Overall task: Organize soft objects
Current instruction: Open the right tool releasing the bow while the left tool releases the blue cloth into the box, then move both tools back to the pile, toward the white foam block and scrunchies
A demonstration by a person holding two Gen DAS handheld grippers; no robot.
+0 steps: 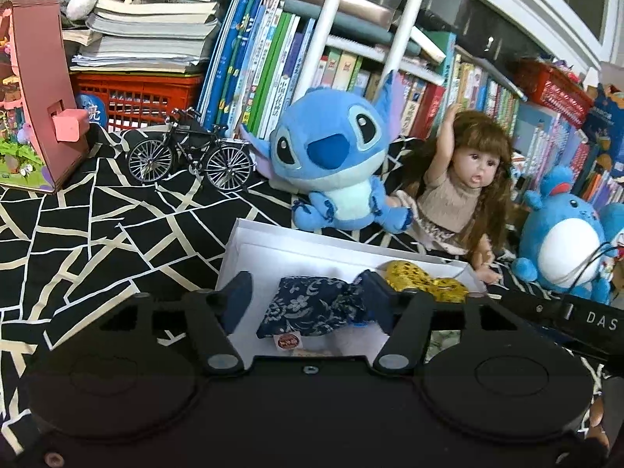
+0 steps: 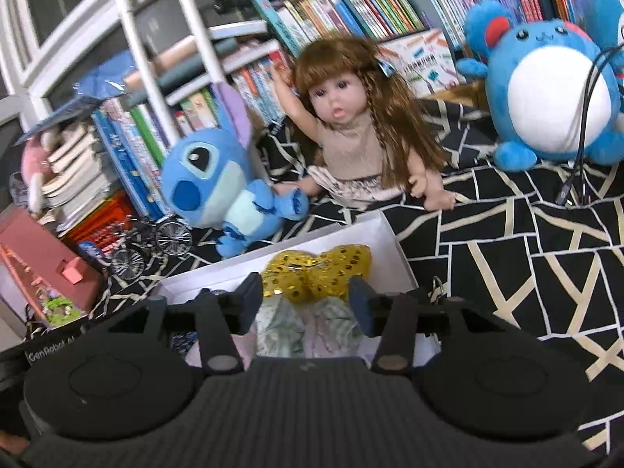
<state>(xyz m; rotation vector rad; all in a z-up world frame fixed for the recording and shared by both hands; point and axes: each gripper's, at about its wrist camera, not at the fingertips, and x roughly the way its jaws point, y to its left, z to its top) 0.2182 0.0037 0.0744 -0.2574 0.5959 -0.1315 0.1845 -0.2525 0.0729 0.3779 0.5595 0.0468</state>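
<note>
Your left gripper [image 1: 306, 298] and right gripper [image 2: 306, 304] both gape, gripping nothing, above the white box [image 1: 249, 241] holding 3 pouches; the plush [image 1: 335, 156] and doll [image 1: 464, 179] crowd its far edge.

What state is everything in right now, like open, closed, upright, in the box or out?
White box: open, no lid on.
Navy pouch: lying inside box.
Gold pouch: inside box.
Blue plush: sitting outside.
Doll: sitting, arm raised.
Left gripper: open.
Right gripper: open.
</note>
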